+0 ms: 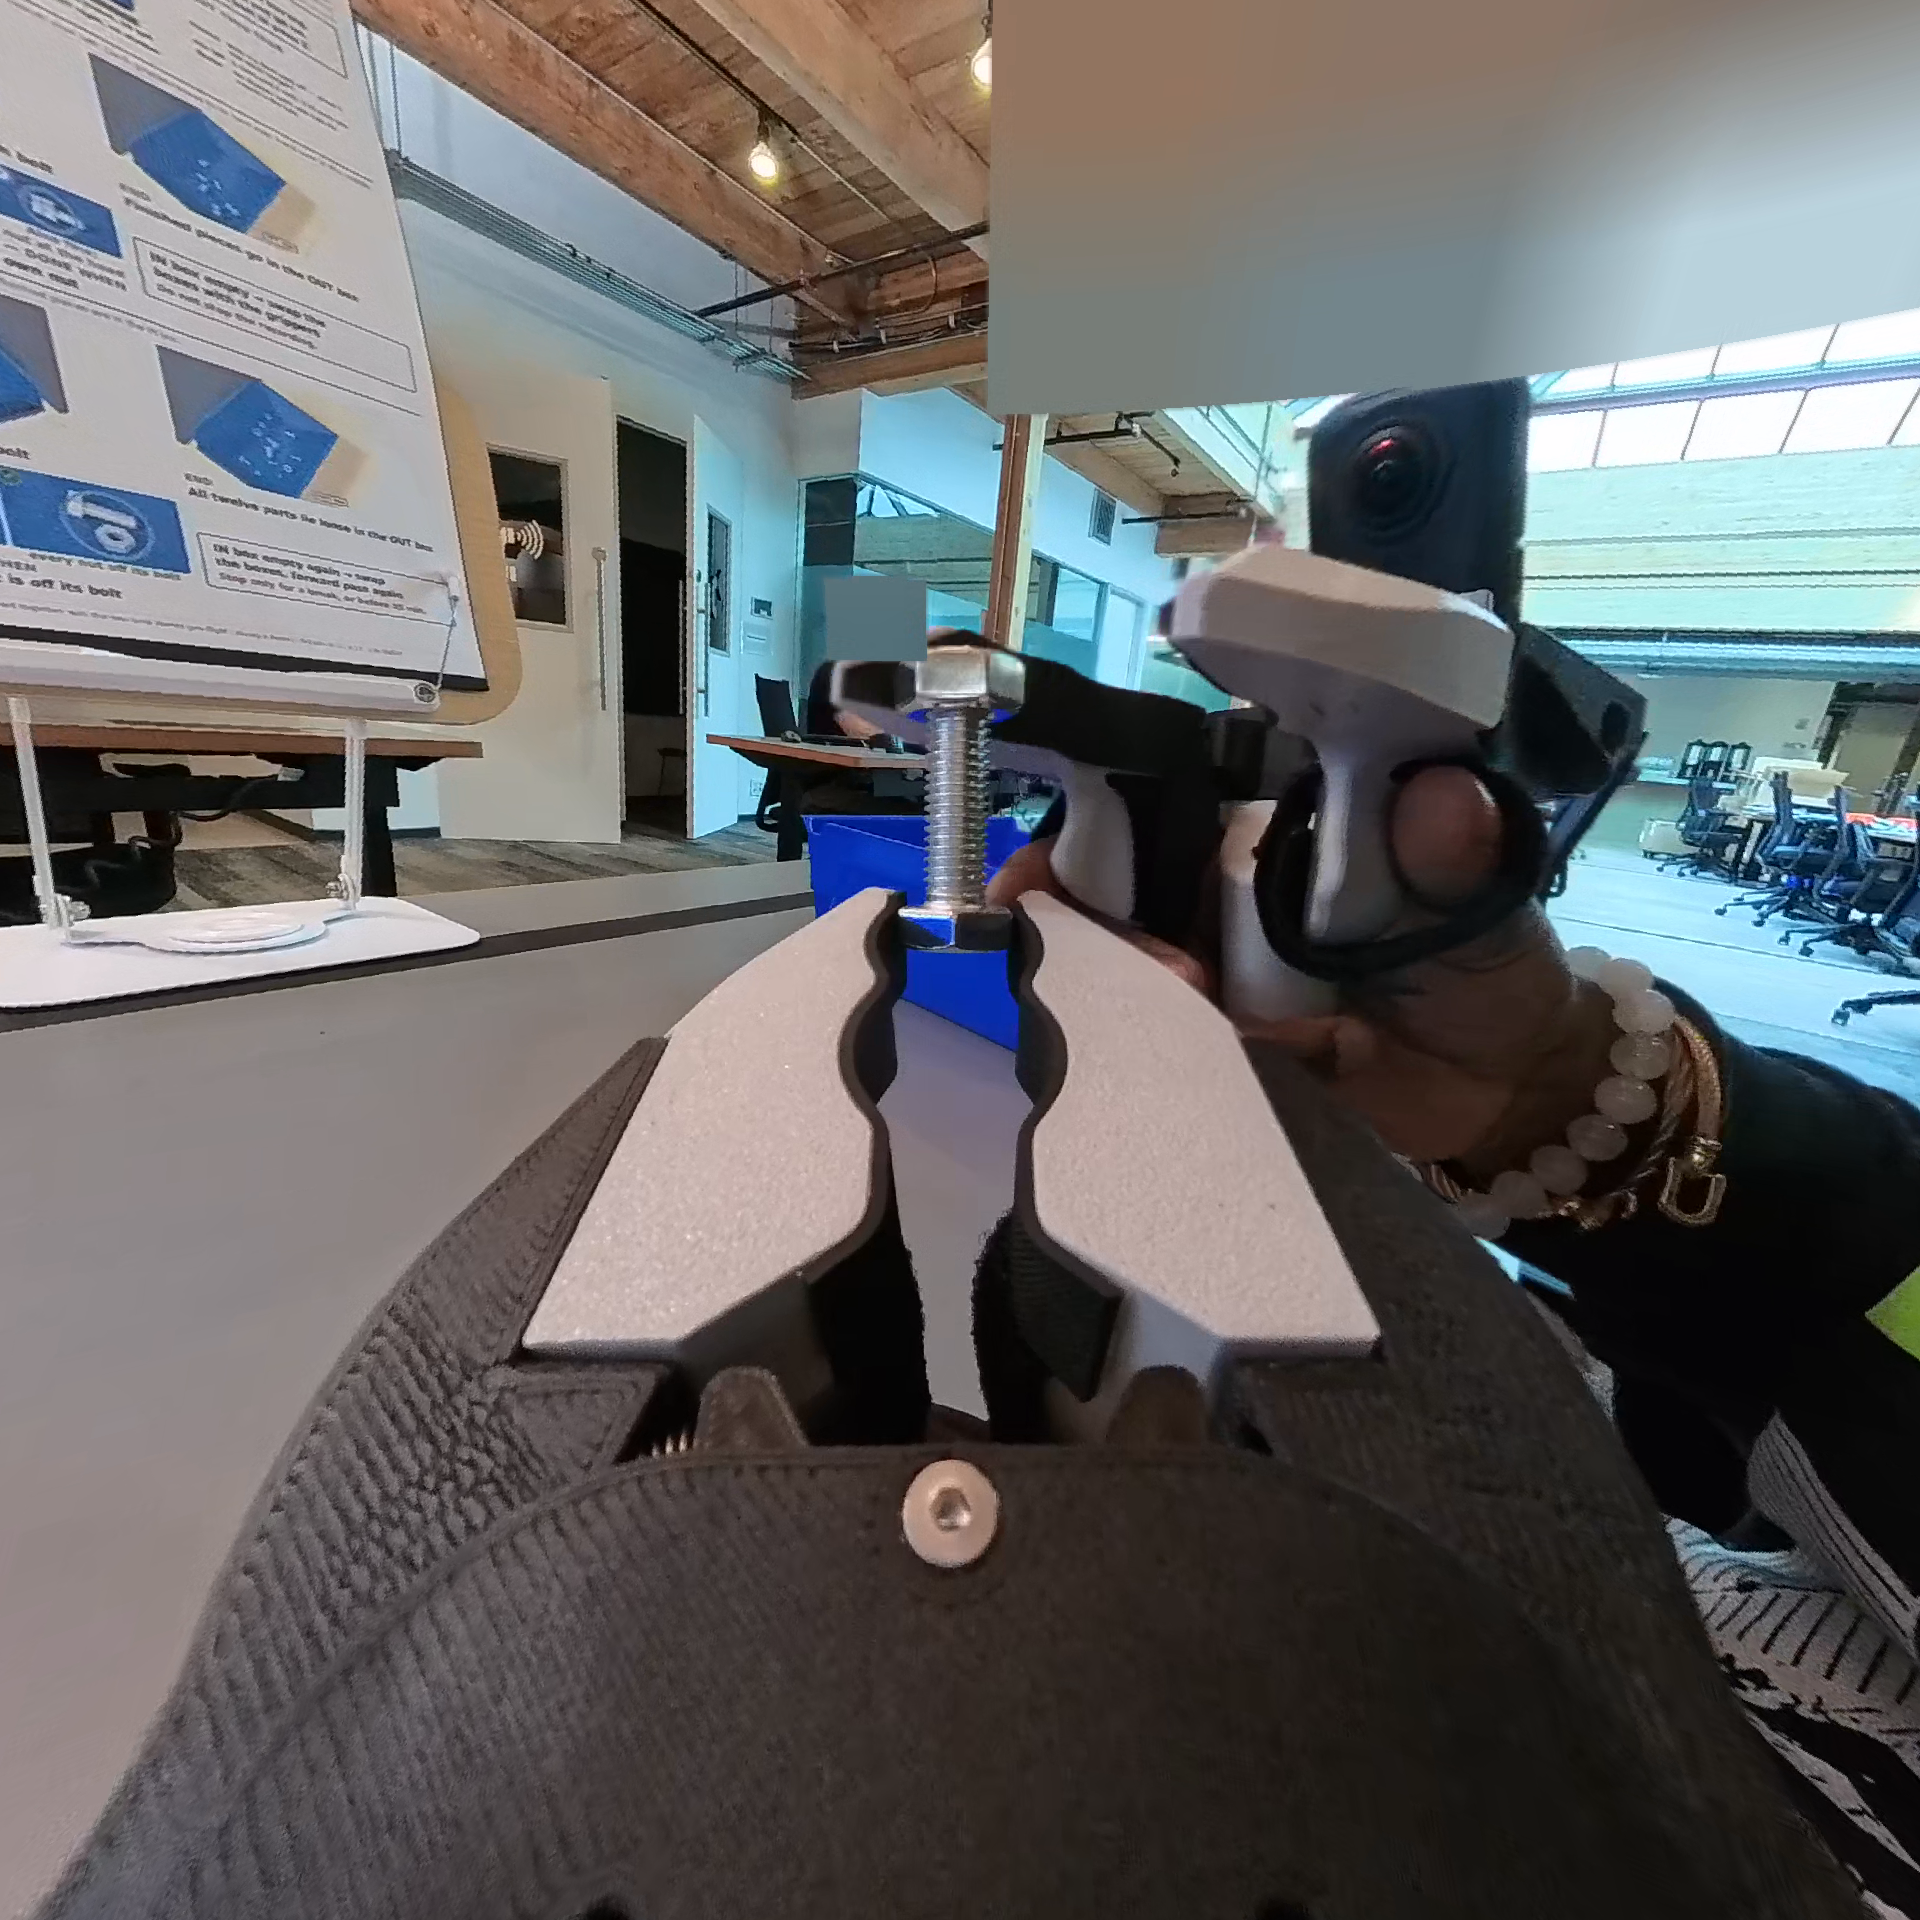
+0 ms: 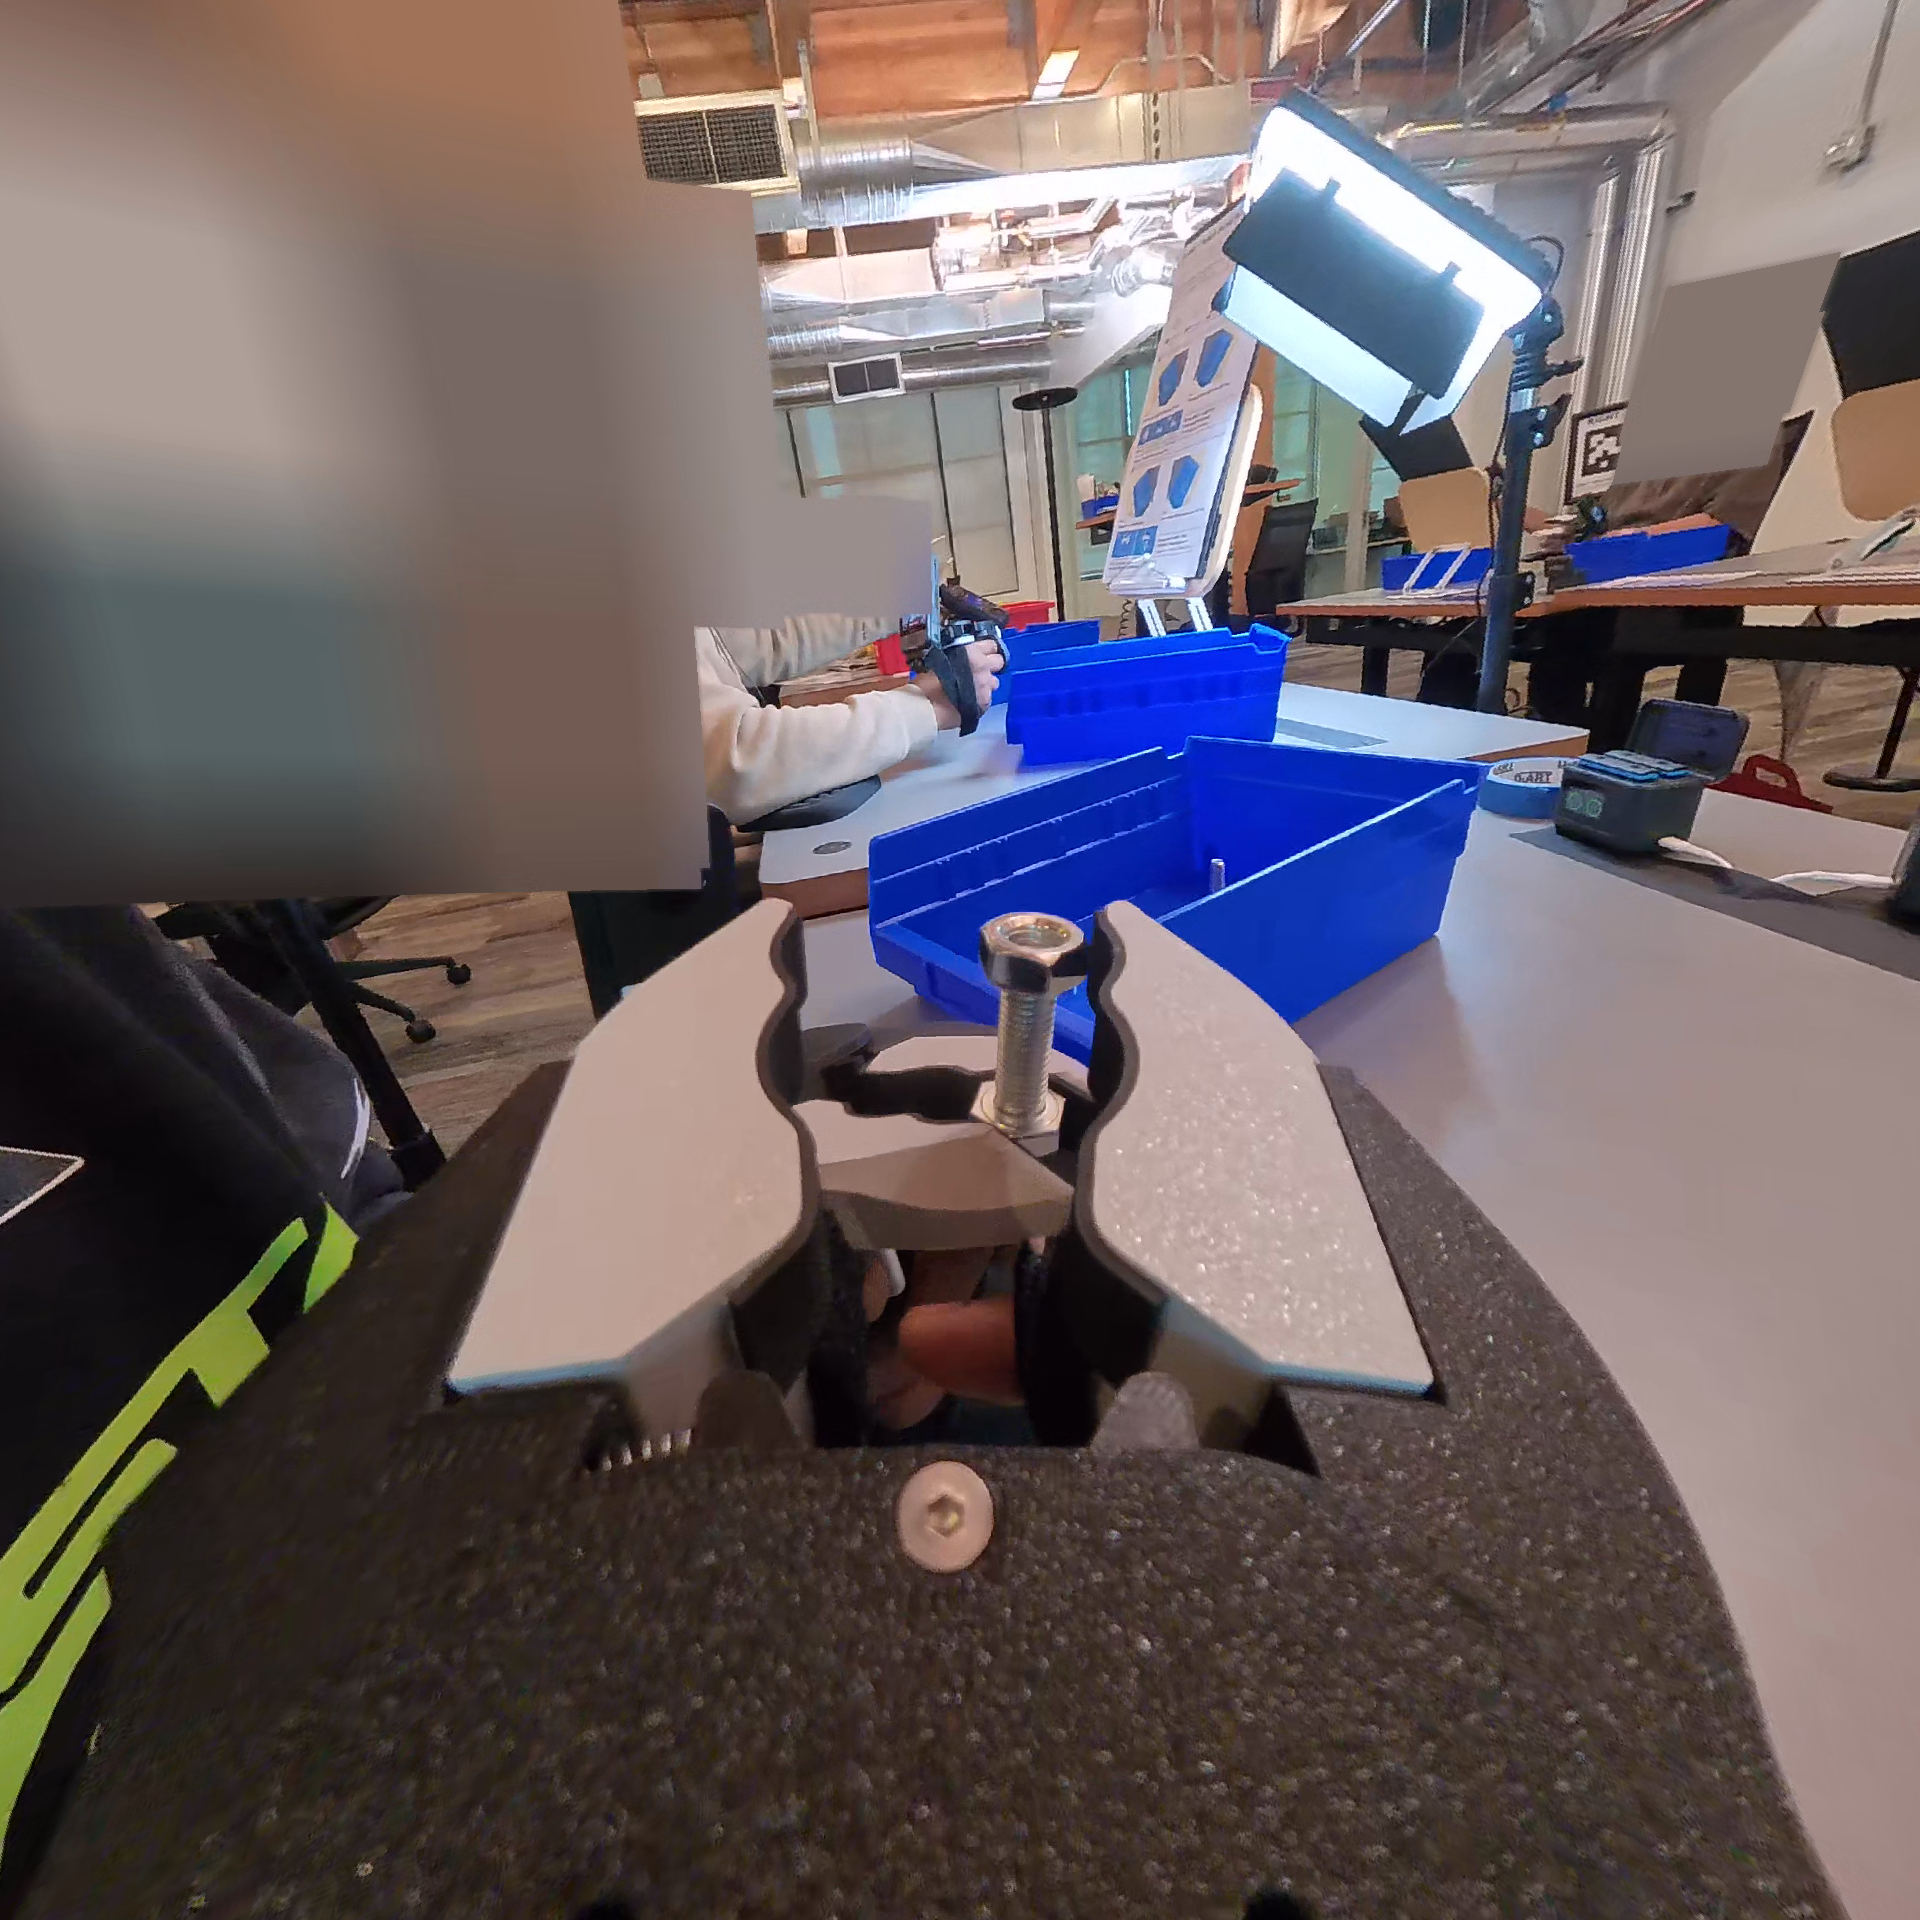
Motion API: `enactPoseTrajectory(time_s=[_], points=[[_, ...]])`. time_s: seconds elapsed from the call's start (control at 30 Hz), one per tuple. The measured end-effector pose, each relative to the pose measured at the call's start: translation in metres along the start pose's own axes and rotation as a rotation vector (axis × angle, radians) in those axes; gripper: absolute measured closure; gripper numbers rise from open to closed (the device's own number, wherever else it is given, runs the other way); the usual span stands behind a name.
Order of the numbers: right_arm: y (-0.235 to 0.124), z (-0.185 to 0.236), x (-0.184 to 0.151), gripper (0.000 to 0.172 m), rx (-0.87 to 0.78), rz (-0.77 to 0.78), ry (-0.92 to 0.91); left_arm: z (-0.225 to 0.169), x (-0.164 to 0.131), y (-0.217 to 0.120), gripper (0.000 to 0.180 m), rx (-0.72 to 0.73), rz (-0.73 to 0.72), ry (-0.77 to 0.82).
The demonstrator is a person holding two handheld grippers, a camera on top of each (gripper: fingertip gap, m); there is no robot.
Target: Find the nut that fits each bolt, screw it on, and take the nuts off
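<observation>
Left to right, then: your left gripper (image 1: 954,920) clamps the bolt (image 1: 958,800) by its head, shaft upright. The nut (image 2: 1032,954) sits atop; your right gripper (image 2: 945,961) stands wide around it, left pad clear, right pad's contact unclear. Blurred patches hide the upper corners. A blue bin (image 2: 1340,883) holds one small bolt (image 2: 1216,871) on the grey table (image 2: 1610,1091); open office beyond.

We see a shiny silver threaded steel bolt (image 1: 958,800) standing upright, its hexagonal head (image 1: 954,925) at the bottom, clamped between the left claw's (image 1: 954,920) pads. A silver hexagonal steel nut (image 2: 1032,956) sits threaded at the shaft's top end, above the surface (image 2: 1558,1143).
</observation>
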State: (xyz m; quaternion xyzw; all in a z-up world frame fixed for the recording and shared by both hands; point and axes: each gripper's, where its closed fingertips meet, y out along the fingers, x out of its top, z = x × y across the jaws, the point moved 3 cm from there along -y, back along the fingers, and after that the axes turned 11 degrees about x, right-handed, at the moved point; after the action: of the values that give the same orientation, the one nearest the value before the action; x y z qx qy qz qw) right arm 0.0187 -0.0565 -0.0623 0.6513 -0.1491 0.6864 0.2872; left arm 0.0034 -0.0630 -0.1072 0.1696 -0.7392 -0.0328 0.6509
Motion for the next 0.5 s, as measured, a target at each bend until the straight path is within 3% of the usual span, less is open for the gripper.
enactPoseTrajectory(time_s=[0.4, 0.5], points=[[-0.017, 0.004, 0.002, 0.127, -0.064, -0.001, -0.019, 0.002, 0.001, 0.000, 0.162, 0.006, -0.004, -0.010], [-0.014, -0.002, 0.004, 0.122, -0.065, -0.018, -0.011, 0.000, 0.001, 0.000, 0.162, -0.003, -0.007, -0.007]])
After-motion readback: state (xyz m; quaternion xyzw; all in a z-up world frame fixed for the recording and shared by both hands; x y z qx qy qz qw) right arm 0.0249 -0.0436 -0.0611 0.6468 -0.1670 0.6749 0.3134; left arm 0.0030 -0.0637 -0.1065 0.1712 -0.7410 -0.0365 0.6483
